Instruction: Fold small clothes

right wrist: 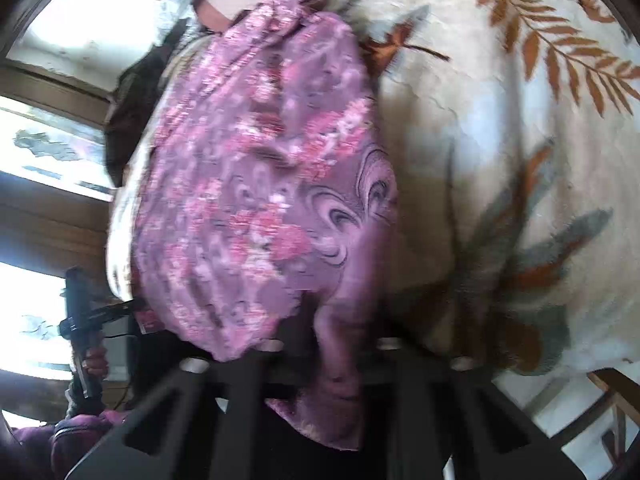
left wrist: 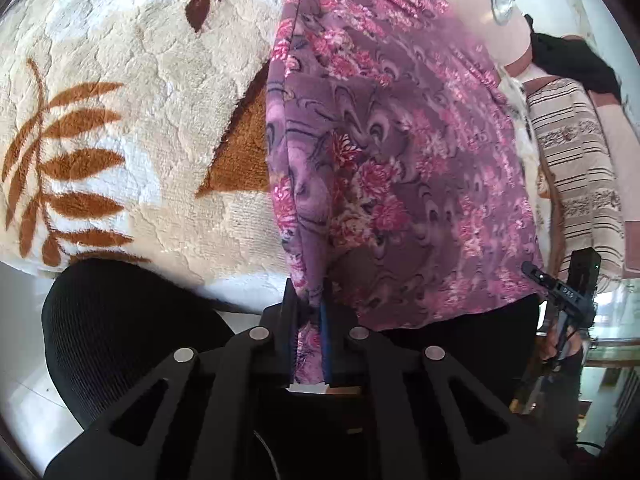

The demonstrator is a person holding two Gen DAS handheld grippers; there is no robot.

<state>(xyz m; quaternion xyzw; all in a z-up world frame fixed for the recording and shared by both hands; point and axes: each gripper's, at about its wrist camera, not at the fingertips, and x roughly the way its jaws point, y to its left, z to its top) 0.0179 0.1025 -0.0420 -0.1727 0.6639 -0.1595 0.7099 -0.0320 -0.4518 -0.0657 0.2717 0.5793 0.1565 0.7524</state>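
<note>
A purple floral garment lies spread on a cream blanket with brown leaves. My left gripper is shut on its near edge, and a fold of the cloth is pinched between the blue pads. The right wrist view is blurred. There the same garment drapes over my right gripper, hiding its fingertips, and a bunched strip of cloth runs down between its jaws, which are shut on it. The cloth hangs stretched between the two grips. A hand holds the left gripper's handle at the far left.
A black mesh chair back stands close at the lower left. A striped beige cloth and a dark garment lie beyond the purple one. The blanket spreads out to the right. Bright windows are on the left.
</note>
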